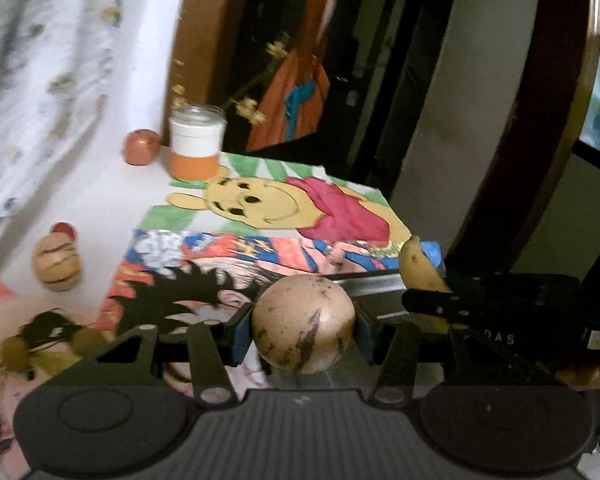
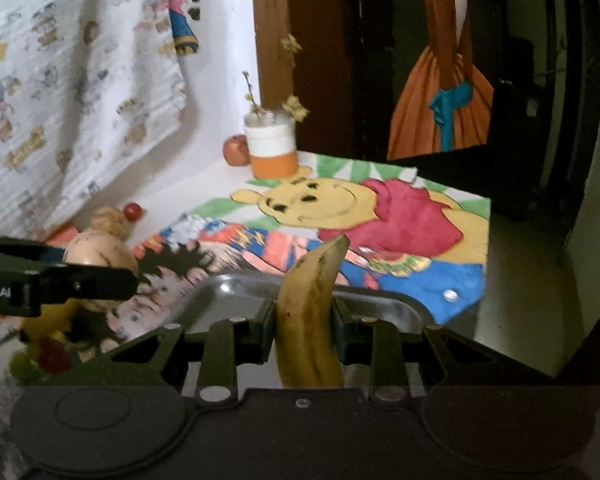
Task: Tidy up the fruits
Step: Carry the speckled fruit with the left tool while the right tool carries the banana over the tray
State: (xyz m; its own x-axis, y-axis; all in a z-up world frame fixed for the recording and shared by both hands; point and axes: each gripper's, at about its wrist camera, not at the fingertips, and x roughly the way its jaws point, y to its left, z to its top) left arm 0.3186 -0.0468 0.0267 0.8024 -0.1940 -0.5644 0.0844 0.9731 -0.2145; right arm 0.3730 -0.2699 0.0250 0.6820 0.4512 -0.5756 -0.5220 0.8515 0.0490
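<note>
My left gripper [image 1: 303, 330] is shut on a round tan spotted fruit [image 1: 303, 322], held above the near edge of a steel tray [image 1: 374, 290]. My right gripper [image 2: 304, 330] is shut on a banana [image 2: 310, 312] that points up and away, over the same tray [image 2: 228, 300]. The banana tip [image 1: 418, 264] and right gripper show at the right of the left wrist view. The left gripper with its fruit [image 2: 100, 256] shows at the left of the right wrist view. A red apple [image 1: 141, 147] sits by the far wall. A striped tan fruit [image 1: 57, 266] and a small red fruit [image 1: 64, 230] lie at the left.
A white and orange jar [image 1: 197, 142] with dried stems stands next to the apple. Cartoon drawings [image 1: 284, 208] cover the table. Small green and red fruits [image 2: 40, 356] lie at the near left. The table's right edge drops off beside a dark doorway.
</note>
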